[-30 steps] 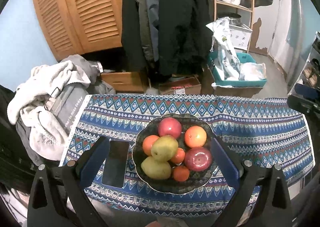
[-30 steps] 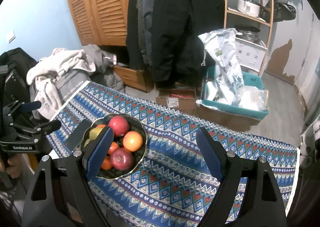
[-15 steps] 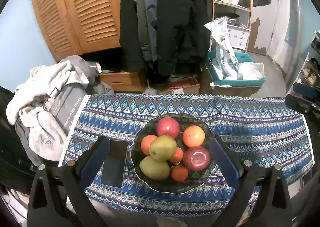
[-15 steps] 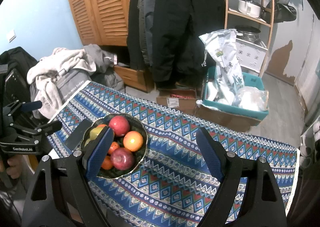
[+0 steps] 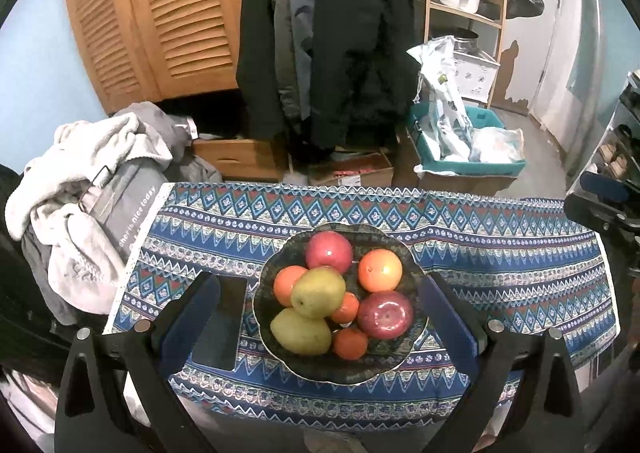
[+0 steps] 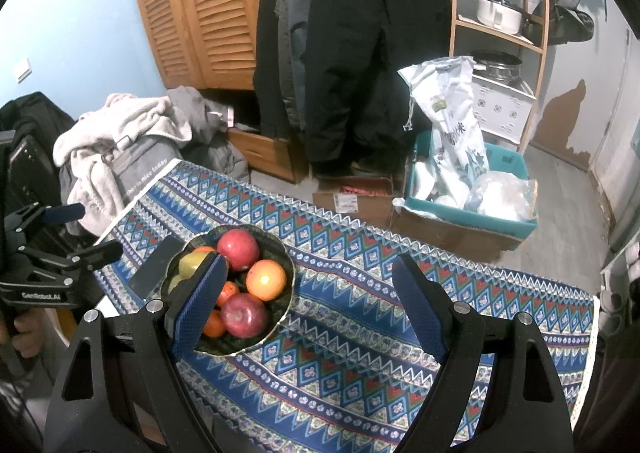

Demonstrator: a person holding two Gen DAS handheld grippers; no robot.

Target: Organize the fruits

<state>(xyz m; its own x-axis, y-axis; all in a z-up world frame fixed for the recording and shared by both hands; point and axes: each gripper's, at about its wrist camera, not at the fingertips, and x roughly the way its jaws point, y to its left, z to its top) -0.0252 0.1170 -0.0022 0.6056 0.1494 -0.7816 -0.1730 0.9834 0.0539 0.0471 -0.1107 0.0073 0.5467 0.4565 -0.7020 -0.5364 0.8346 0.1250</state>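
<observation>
Hovered above the patterned bench (image 6: 360,333) with right gripper (image 6: 308,305) spread wide, nothing between its pads. Showed a dark bowl (image 6: 280,249) of fruit behind the left finger (image 6: 200,301): two red apples, an orange, smaller tangerines, a pear. Caught the left gripper (image 6: 84,233) far left, its jaws parted, beside a dark phone (image 6: 154,267).

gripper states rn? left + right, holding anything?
Left hand-held gripper: open, holding nothing, poised over the fruit bowl.
Right hand-held gripper: open, holding nothing, over the tablecloth.
</observation>
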